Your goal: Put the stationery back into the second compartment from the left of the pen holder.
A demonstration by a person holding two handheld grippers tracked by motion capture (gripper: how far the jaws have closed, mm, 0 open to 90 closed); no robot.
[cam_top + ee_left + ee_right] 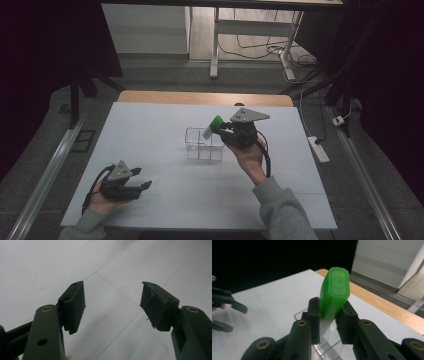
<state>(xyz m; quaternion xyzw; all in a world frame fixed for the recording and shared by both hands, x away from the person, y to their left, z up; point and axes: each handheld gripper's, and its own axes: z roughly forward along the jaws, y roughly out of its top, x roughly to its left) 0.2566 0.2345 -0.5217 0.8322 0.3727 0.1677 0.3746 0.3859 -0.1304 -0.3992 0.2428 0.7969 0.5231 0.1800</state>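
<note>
Gripping green-capped tube [334, 296] above clear organizer [202, 144]

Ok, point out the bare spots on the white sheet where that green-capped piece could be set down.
Bare: the far-left stretch of the white sheet, left of the clear box, and the near strip between the left gripper and the sleeve. Crowded: around the box, where the right gripper holds the green-capped piece.

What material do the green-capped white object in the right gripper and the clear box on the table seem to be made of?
The green-capped white object looks like plastic: its cap is smooth and slightly glossy, with a moulded ring on top, and its body is matt white. The clear box with compartments seems to be transparent hard plastic, perhaps acrylic, since the white table shows through its thin walls.
</note>
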